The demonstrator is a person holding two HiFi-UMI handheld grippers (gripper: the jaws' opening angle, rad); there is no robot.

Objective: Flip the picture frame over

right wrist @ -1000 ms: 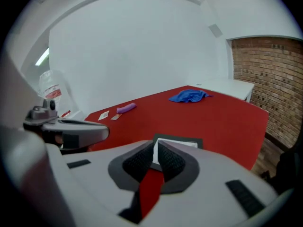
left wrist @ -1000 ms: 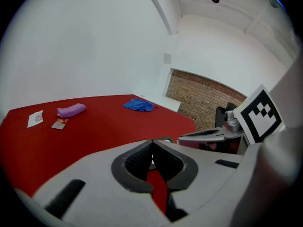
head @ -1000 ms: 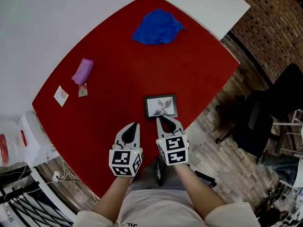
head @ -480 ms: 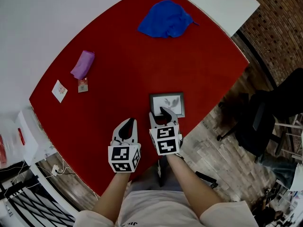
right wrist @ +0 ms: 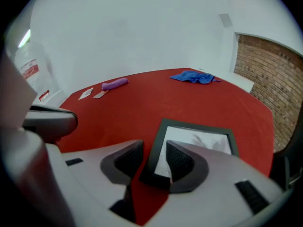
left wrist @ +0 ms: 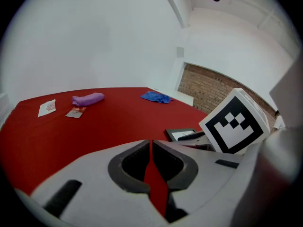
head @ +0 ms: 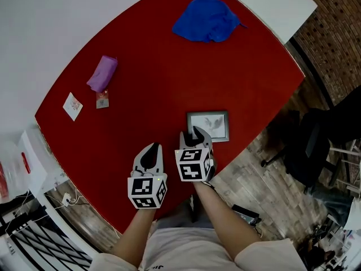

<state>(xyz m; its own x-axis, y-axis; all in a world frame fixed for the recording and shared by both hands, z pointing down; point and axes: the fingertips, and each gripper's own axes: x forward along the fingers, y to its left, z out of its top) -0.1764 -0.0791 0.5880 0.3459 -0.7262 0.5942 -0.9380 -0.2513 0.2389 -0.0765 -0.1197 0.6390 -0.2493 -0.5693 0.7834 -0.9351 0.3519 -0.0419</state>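
A picture frame (head: 208,126) lies flat and face up on a red table (head: 169,66), close to the edge nearest the person, its pale grey print visible behind a dark border. The right gripper (head: 197,133) points steeply down at the frame's near left corner. Its jaws have just been opening and now stand spread, with the frame's left border between them: one pad sits over the glass and the other over the bare tabletop, and neither presses on the frame. Just beside it, the left gripper (head: 151,148) hangs over the table with its jaws pressed together and nothing between them but a sliver of red surface. Well apart from the frame, a crumpled blue cloth (head: 207,18) rests near the far edge. A purple roll (head: 102,73), a small packet (head: 102,100) and a white card (head: 73,106) lie together toward the left side. A dark office chair (head: 333,134) stands on the wooden floor to the right of the table.
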